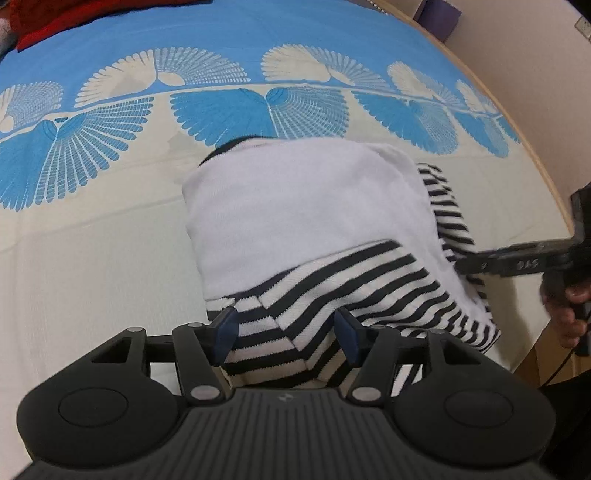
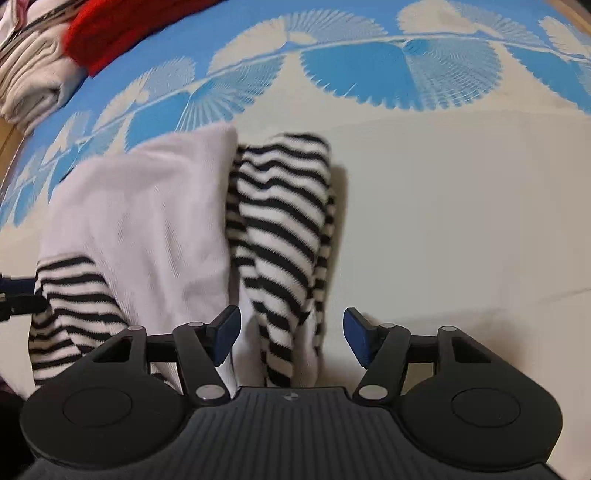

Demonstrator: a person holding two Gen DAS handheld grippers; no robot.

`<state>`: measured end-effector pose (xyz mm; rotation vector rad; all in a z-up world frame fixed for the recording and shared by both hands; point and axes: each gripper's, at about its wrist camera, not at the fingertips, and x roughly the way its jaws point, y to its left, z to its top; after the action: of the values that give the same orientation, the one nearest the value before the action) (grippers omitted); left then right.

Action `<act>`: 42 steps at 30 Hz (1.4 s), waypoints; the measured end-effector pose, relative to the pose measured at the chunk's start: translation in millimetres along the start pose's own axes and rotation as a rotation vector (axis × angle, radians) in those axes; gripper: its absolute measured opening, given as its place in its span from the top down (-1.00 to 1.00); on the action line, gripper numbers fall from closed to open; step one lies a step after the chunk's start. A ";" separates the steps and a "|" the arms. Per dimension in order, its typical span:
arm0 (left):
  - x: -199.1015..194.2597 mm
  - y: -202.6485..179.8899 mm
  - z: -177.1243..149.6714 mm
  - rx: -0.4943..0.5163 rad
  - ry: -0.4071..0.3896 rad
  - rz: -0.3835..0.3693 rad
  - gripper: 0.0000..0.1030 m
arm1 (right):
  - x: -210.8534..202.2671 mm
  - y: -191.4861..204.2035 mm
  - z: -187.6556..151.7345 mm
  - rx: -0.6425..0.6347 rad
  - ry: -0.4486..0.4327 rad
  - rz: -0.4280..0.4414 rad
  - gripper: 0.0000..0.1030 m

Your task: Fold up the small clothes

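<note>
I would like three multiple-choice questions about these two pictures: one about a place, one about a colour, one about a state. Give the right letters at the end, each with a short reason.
1. Where does the red cloth lie in the right wrist view?
A. upper left, beyond the garment
B. between the blue pads
C. lower right corner

2. Which colours does the garment have?
A. red and blue
B. white with black stripes
C. plain green

3. How does the left gripper stand?
A. shut on the sheet
B. open, with a striped part between its pads
C. shut on nothing

Answers:
1 A: the red shows at the top left, on the blue part of the sheet.
2 B: a white body and striped sleeves.
3 B: a gap shows at each pad.
</note>
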<state>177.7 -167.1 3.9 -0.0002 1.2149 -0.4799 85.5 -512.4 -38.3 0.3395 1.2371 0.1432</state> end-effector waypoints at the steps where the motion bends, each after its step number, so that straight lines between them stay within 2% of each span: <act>1: -3.9 3.6 1.7 -0.021 -0.016 -0.010 -0.22 | 0.1 3.0 -0.2 0.002 0.007 0.013 -0.23; 2: -10.4 8.2 4.1 -0.051 -0.044 -0.021 -0.29 | 2.2 2.4 0.1 0.010 0.015 0.023 -0.23; 5: -25.9 28.7 10.1 -0.182 -0.142 -0.040 -0.74 | 10.4 4.3 2.9 0.047 0.031 0.058 -0.26; 6: -25.9 36.6 11.1 -0.238 -0.159 -0.031 -0.76 | 11.4 3.1 3.5 0.059 0.037 0.071 -0.31; 8: -14.3 52.8 12.2 -0.345 -0.129 -0.023 -0.76 | 15.7 2.1 3.8 0.077 0.052 0.092 -0.39; 11: 15.8 71.5 6.0 -0.469 -0.028 -0.076 -0.76 | 21.2 2.7 5.0 0.092 0.058 0.113 -0.49; 14: 43.3 83.8 -3.2 -0.545 0.035 -0.156 -0.76 | 21.9 2.1 7.7 0.122 0.057 0.149 -0.47; 15: 48.6 86.6 -3.2 -0.575 0.050 -0.170 -0.76 | 22.3 3.0 8.3 0.124 0.056 0.163 -0.35; 16: 52.5 86.8 -1.7 -0.579 0.051 -0.201 -0.76 | 23.2 4.9 9.0 0.121 0.058 0.175 -0.12; 17: 56.7 85.3 -0.3 -0.560 0.048 -0.237 -0.76 | 24.6 7.7 9.3 0.112 0.060 0.186 0.03; 19: 66.2 84.2 1.1 -0.537 0.062 -0.248 -0.75 | 28.3 19.4 10.8 0.080 0.065 0.229 0.52; 20: 70.1 85.5 2.8 -0.535 0.071 -0.258 -0.69 | 28.3 19.4 10.8 0.080 0.065 0.229 0.62; 22: 70.9 83.9 9.7 -0.503 0.060 -0.252 -0.49 | 29.1 29.5 13.0 0.046 0.068 0.238 0.71; 24: 67.1 84.4 14.5 -0.471 0.051 -0.244 -0.07 | 28.8 39.0 17.2 0.022 0.063 0.248 0.74; 26: 55.8 84.8 21.9 -0.430 0.026 -0.238 0.10 | 27.5 46.0 22.5 0.018 0.049 0.265 0.76; 31: 8.1 94.3 38.0 -0.306 -0.120 -0.103 0.14 | 12.5 70.2 49.0 0.027 -0.072 0.353 0.79; 34: -13.6 110.5 44.4 -0.271 -0.172 -0.024 0.09 | 6.1 93.8 67.1 0.046 -0.159 0.422 0.79; 35: -17.4 117.1 43.6 -0.280 -0.177 -0.009 -0.01 | 6.8 102.6 71.1 0.054 -0.177 0.441 0.79; 36: -18.7 125.4 44.0 -0.295 -0.181 0.018 -0.20 | 9.3 112.0 74.1 0.059 -0.192 0.446 0.78; 38: -27.2 137.7 39.5 -0.323 -0.197 0.122 -0.30 | 20.7 128.1 77.8 0.063 -0.198 0.361 0.70; 39: -32.2 138.7 38.1 -0.303 -0.211 0.150 -0.30 | 27.7 132.6 79.9 0.066 -0.182 0.299 0.65; 42: -46.9 135.7 31.4 -0.244 -0.219 0.110 -0.30 | 42.2 136.0 81.0 0.056 -0.143 0.075 0.65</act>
<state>241.7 -36.2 23.1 -0.1893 1.0454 -0.2265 185.9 -386.5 -8.4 0.4380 1.0892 0.1467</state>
